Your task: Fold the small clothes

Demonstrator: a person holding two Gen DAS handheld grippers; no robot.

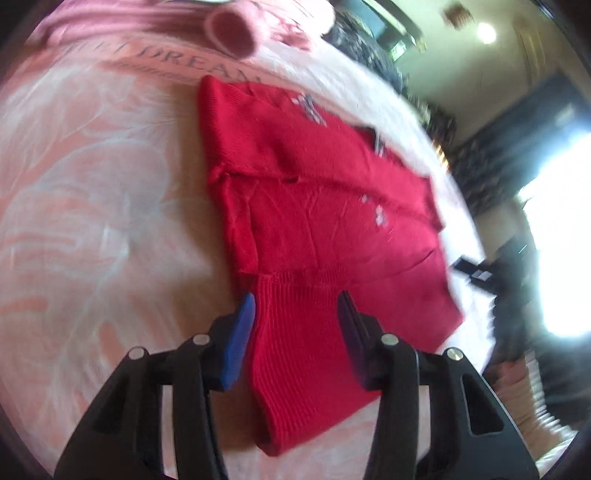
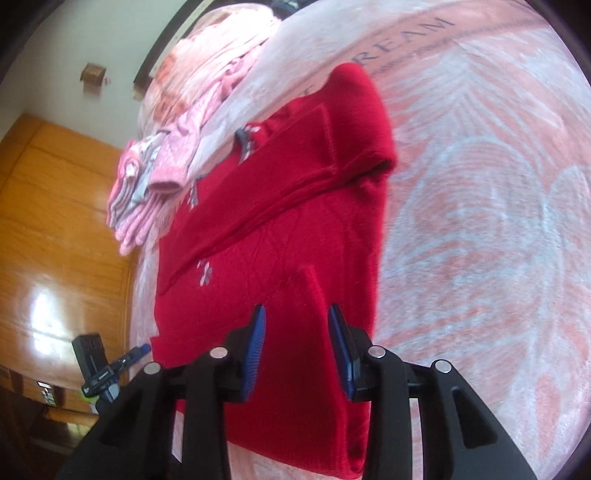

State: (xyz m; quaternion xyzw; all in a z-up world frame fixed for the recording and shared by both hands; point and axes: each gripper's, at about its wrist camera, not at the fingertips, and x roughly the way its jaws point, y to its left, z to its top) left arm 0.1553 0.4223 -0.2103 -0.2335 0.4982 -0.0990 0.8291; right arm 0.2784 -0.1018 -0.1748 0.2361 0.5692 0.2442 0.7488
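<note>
Pink blanket (image 1: 92, 177) print: "DREAM", preceding letters blurred.

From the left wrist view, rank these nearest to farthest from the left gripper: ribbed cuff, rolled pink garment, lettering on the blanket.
1. ribbed cuff, of the red sweater, between the open fingers of the left gripper.
2. lettering, on the blanket past the sweater's far edge.
3. rolled pink garment, beyond the lettering, at top.

Sweater (image 1: 325, 206) flat on blanket (image 1: 92, 192); clothes pile (image 2: 159, 173) just behind it.
</note>
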